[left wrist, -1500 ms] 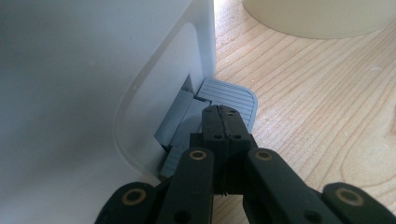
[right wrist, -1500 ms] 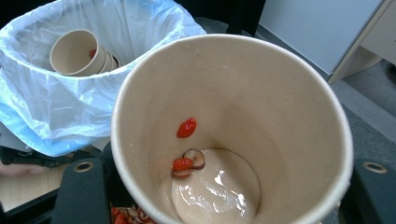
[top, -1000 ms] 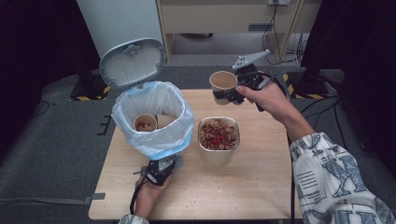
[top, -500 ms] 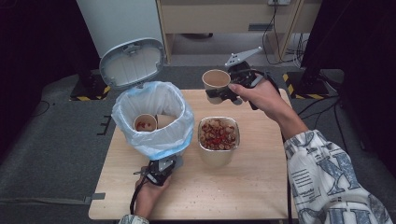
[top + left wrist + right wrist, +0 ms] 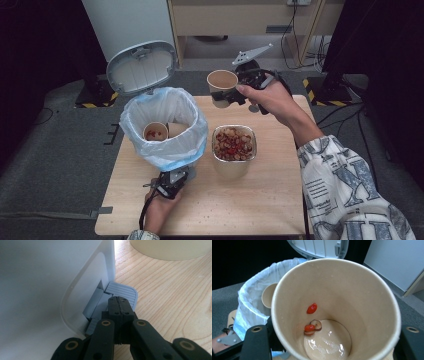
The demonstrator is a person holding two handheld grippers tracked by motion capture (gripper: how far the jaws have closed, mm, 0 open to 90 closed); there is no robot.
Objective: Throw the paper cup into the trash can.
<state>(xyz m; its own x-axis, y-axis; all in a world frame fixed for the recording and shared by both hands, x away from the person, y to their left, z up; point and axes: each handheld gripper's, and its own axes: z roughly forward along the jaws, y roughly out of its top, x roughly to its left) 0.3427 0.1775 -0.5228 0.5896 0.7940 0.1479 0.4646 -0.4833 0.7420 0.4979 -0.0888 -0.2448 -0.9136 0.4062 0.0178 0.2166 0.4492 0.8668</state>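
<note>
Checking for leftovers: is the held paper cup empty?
Nearly empty: the paper cup holds only a few red and brown scraps plus a wet film.

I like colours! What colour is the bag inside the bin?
The bin bag is white and pale blue, clearest in the high view.

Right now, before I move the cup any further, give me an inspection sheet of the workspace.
Surface: wooden table, bare at the near side.
Job's things: paper cup with food scraps, lifted; lined bin, lid open, cups inside.
Clutter: bowl of food beside the bin.
Grippers: right gripper shut on the paper cup; left gripper shut, at the bin's pedal.
Cables: black cable trailing from the left gripper.
Surroundings: grey floor, cabinet behind.
</note>
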